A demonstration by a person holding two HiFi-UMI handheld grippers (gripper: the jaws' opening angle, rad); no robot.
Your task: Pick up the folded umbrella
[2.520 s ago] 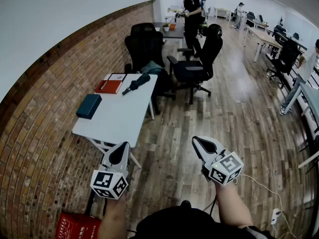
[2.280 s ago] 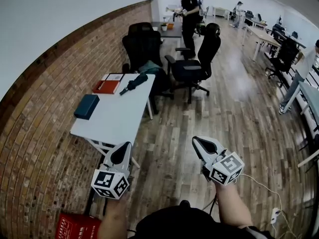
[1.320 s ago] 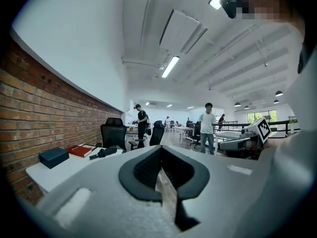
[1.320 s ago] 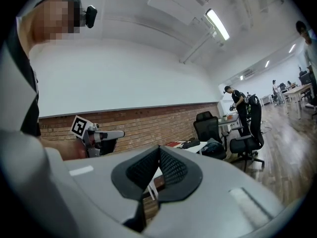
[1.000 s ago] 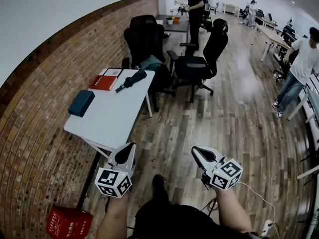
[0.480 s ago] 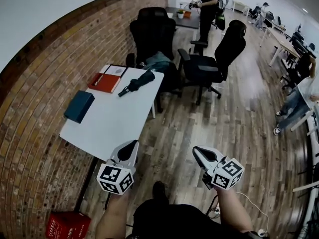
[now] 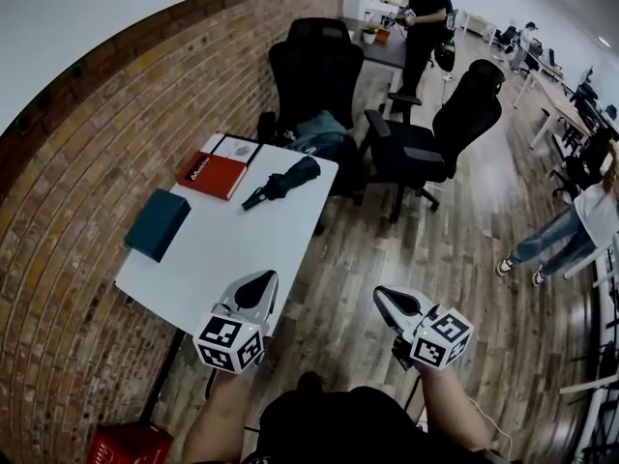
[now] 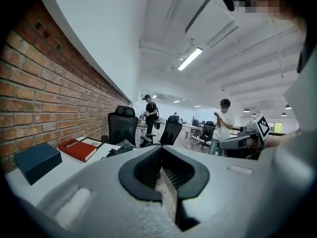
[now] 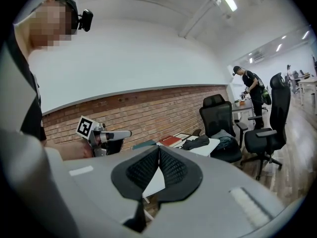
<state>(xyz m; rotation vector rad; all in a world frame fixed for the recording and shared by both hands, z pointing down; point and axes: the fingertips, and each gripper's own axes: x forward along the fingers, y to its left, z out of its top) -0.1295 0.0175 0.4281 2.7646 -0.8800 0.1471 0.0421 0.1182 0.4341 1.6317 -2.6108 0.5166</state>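
Observation:
The folded dark umbrella (image 7: pixel 282 182) lies on the white table (image 7: pixel 227 249) near its far right corner, handle toward me. It shows small in the left gripper view (image 8: pixel 116 151) and the right gripper view (image 9: pixel 198 142). My left gripper (image 7: pixel 266 280) hangs over the table's near edge, jaws shut and empty, well short of the umbrella. My right gripper (image 7: pixel 379 296) is held over the wooden floor to the right of the table, jaws shut and empty.
On the table also lie a red book (image 7: pixel 211 174), a white sheet (image 7: pixel 235 147) and a dark teal box (image 7: pixel 158 223). Two black office chairs (image 7: pixel 315 71) (image 7: pixel 440 133) stand past the table. A brick wall (image 7: pixel 87 133) runs along its left. People stand further off.
I have walked toward the table: table and umbrella are closer and larger in the head view, and my left gripper now hangs over the table's near edge. Both grippers remain shut.

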